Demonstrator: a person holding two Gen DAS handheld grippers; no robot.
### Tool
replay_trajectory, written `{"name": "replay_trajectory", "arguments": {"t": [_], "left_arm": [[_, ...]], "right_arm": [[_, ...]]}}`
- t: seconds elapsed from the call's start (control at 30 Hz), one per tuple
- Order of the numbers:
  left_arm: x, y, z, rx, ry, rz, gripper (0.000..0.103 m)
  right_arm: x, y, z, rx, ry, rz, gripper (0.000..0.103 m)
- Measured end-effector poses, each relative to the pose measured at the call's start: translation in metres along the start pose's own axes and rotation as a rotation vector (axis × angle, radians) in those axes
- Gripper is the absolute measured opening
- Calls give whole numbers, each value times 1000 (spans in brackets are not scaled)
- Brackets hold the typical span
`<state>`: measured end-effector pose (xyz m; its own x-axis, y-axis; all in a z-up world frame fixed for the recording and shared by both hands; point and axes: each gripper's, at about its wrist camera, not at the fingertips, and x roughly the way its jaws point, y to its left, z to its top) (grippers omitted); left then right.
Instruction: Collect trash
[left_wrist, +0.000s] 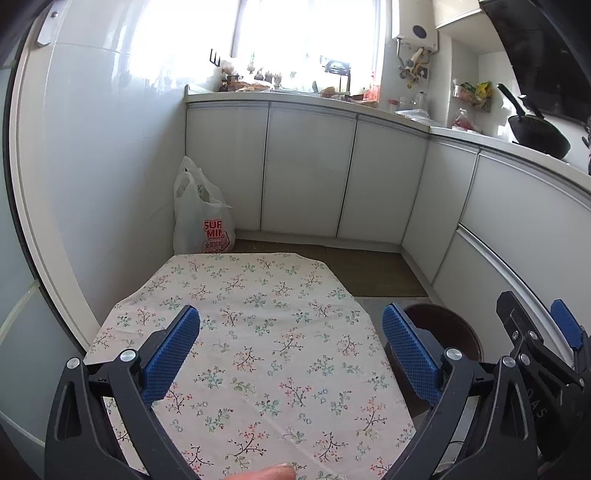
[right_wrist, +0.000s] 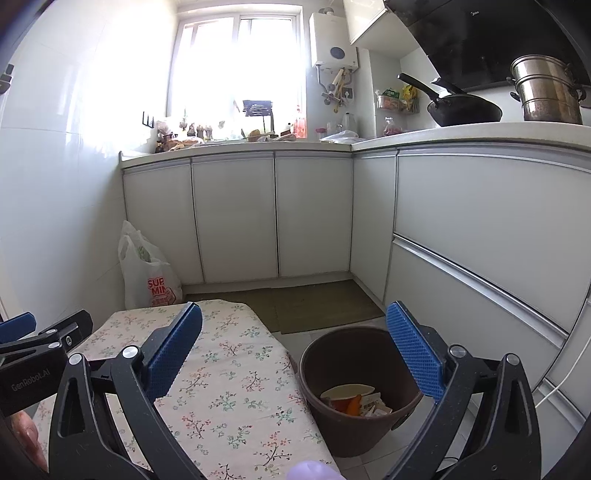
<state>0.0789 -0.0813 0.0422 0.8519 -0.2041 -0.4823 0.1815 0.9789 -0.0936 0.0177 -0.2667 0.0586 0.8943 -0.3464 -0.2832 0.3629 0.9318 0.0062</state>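
A small table under a floral cloth (left_wrist: 258, 332) fills the near ground; I see nothing lying on the cloth. My left gripper (left_wrist: 291, 332) hangs open above it, nothing between its blue pads. A brown bin (right_wrist: 332, 358) stands on the floor at the table's right side, with paper scraps and an orange piece (right_wrist: 352, 402) inside. My right gripper (right_wrist: 295, 332) is open and empty, spanning the table's right edge (right_wrist: 236, 369) and the bin. The bin's rim (left_wrist: 454, 325) shows in the left wrist view, with the right gripper (left_wrist: 535, 325) beyond it.
A white plastic bag (left_wrist: 201, 218) with red print sits on the floor in the corner behind the table. White cabinets (right_wrist: 236, 218) run along the back and right walls. A black wok (right_wrist: 465, 109) and steel pot (right_wrist: 546, 92) stand on the counter. A dark mat (right_wrist: 314, 302) covers the floor.
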Motion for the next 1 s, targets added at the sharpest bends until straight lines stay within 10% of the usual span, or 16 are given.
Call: {"name": "replay_trajectory", "arguments": {"t": [1.0], "left_arm": [[8,-2,-3,2,32,1,96]], "right_arm": [[3,2,1,7,22,-3,96]]}}
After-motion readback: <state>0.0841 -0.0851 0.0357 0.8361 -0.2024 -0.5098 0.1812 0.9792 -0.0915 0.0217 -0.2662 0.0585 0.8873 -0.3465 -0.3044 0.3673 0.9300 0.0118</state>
